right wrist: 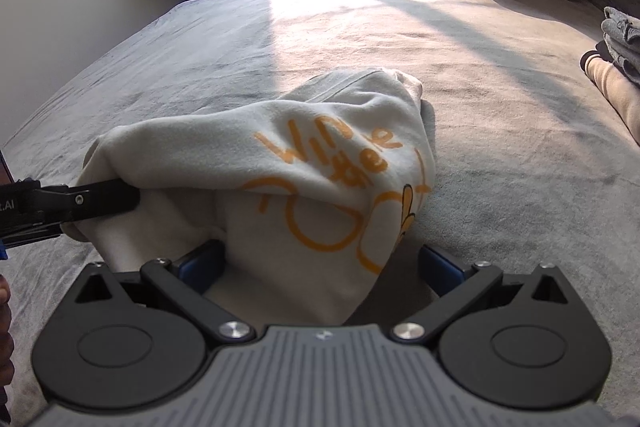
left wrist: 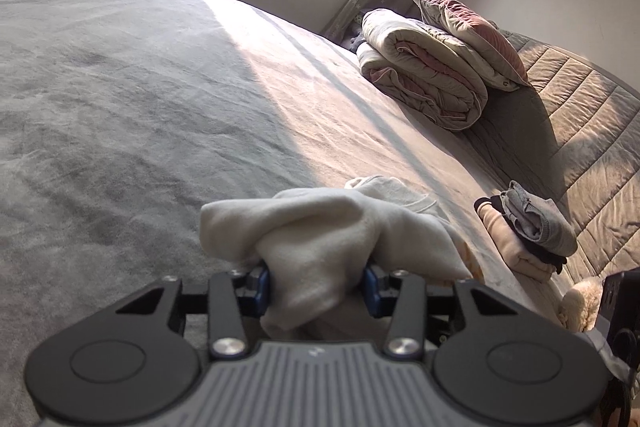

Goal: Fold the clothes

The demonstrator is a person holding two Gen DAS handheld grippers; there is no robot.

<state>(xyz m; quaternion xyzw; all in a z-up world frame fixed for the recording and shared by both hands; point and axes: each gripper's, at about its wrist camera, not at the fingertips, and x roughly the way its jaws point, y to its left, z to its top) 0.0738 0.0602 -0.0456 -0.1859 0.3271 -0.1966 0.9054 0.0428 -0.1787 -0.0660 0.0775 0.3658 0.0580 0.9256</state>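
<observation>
The left hand-held gripper (left wrist: 316, 285) clamped a bunched cream sweatshirt (right wrist: 288, 179) on the grey bed (left wrist: 140, 99); the right hand-held gripper (right wrist: 320, 263) straddled it, jaws apart. Spreading it flat likely came next.

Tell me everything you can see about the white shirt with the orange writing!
The white shirt looks soft, like fleece or cotton, with orange handwriting and looping orange drawings on it. It lies crumpled in a loose heap on the grey bed, not yet folded. The left gripper has a bunched part squeezed between its blue-padded fingers. More cloth sits between the right gripper's wide-apart fingers, touching one of them.
</observation>
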